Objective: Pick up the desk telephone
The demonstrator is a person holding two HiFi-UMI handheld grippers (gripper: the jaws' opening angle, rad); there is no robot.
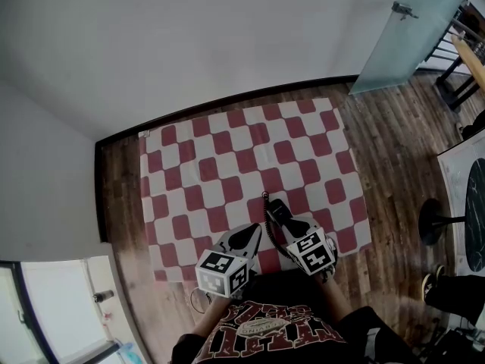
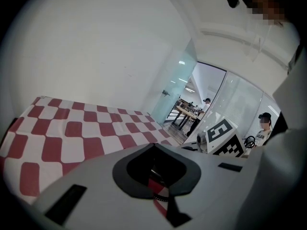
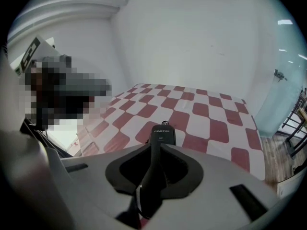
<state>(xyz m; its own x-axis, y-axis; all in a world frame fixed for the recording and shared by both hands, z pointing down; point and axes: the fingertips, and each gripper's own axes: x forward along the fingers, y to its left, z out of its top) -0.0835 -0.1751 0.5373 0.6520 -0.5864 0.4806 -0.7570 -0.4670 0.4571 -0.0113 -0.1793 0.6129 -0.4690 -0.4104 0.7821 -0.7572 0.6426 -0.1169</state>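
A black telephone handset (image 1: 276,211) with a coiled cord (image 1: 265,202) is over the near part of the red-and-white checked cloth (image 1: 242,150). My right gripper (image 1: 283,223) is shut on it. In the right gripper view the handset (image 3: 161,137) sticks out forward between the jaws of the right gripper (image 3: 156,151), above the cloth (image 3: 206,110). My left gripper (image 1: 253,232) is just left of it, jaws together and holding nothing. In the left gripper view the left gripper (image 2: 154,146) shows only cloth (image 2: 72,128) and a bit of cord beneath. No telephone base shows.
Wooden floor (image 1: 394,135) surrounds the cloth, with white walls behind and to the left. A glass door (image 1: 413,29) stands at the far right, a round black table foot (image 1: 433,222) at the right. People stand by a table (image 2: 184,113) beyond the door.
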